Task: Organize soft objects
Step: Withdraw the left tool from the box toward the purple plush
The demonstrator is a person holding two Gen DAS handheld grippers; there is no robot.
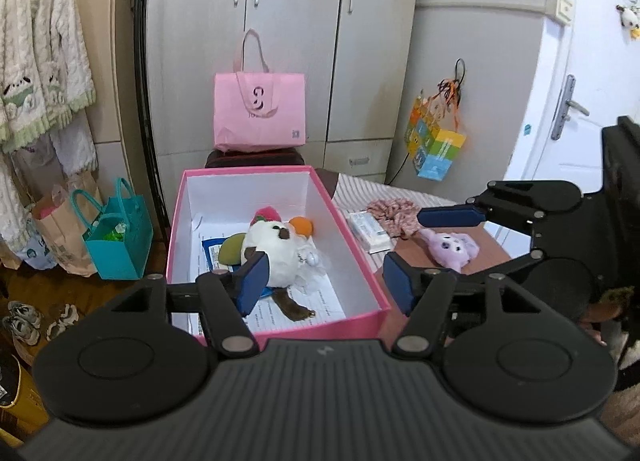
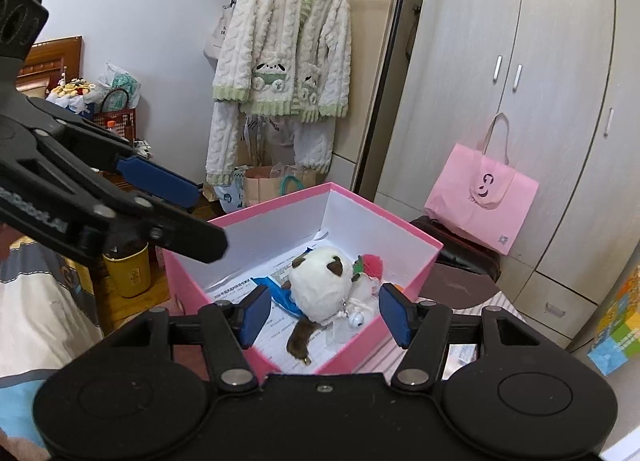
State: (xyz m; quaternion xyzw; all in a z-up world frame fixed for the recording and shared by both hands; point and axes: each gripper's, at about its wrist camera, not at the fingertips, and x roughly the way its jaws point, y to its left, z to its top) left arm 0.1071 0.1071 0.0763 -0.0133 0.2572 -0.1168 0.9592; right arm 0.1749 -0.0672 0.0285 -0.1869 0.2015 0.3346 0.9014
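Left wrist view: white plush toy point(image 1: 276, 253) lies in pink box point(image 1: 352, 261) beyond the released, empty left claw point(image 1: 324, 281)

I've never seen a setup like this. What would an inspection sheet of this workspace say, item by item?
Surface: table, brown top, with a striped cloth on part of it.
Job's things: white plush toy lying inside the pink box; purple plush toy and floral scrunchie out on the table.
Clutter: tissue pack beside the box; papers under the white toy.
Grippers: left gripper and right gripper both have open jaws holding nothing.
Cables: nothing seen.
Surroundings: wardrobe, pink tote bag, teal bag, fleece jacket on a hanger.
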